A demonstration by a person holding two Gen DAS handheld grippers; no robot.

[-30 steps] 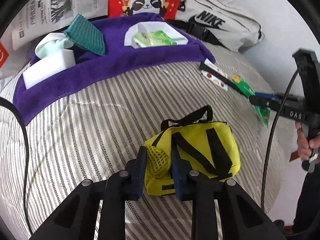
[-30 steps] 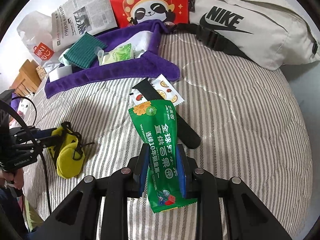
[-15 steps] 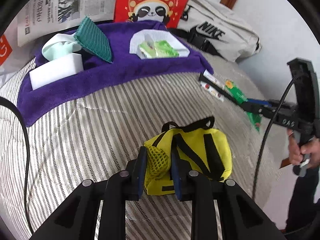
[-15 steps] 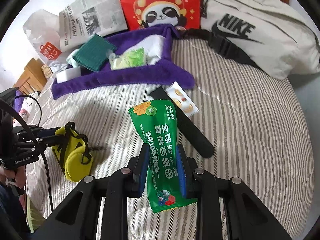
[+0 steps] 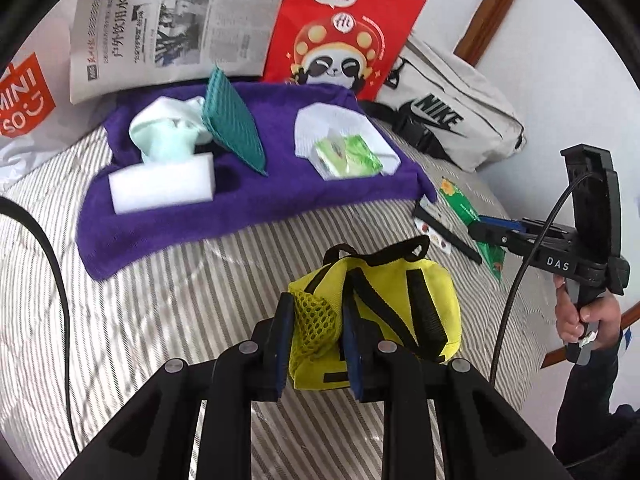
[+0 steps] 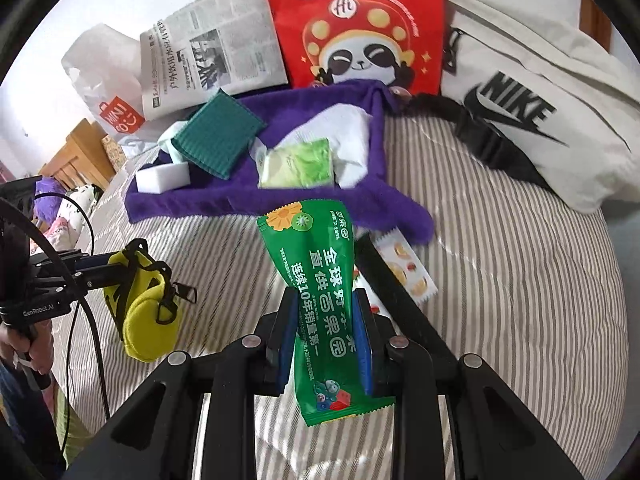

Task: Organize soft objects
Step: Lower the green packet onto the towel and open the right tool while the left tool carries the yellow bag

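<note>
On the striped bed [image 6: 500,280] — label: value, from the held things outward.

Yellow pouch [image 5: 384,300]: one, clamped by its mesh corner in the left gripper [image 5: 316,344], lifted clear of the bed.
Green snack packet [image 6: 324,304]: one, pinched between the jaws of the right gripper [image 6: 326,336], also off the bed.
Purple towel [image 5: 248,200]: one, spread at the far side — apparently the collecting spot.
Already on the towel: one white sponge [image 5: 164,188], one pale cloth [image 5: 168,132], one teal scouring pad [image 5: 232,120], one white folded cloth [image 5: 336,128] with one green tissue pack [image 5: 348,158] on it — five things.
Left on the bed: one small fruit-print sachet [image 6: 408,268] and one black strap [image 6: 400,304], just beside the towel's near corner.
Progress: I judge it past halfway; two things in transit, at least one sachet to follow.
Backdrop: one newspaper [image 5: 168,28], one red panda bag [image 5: 344,36], one grey Nike bag [image 6: 540,112].
</note>
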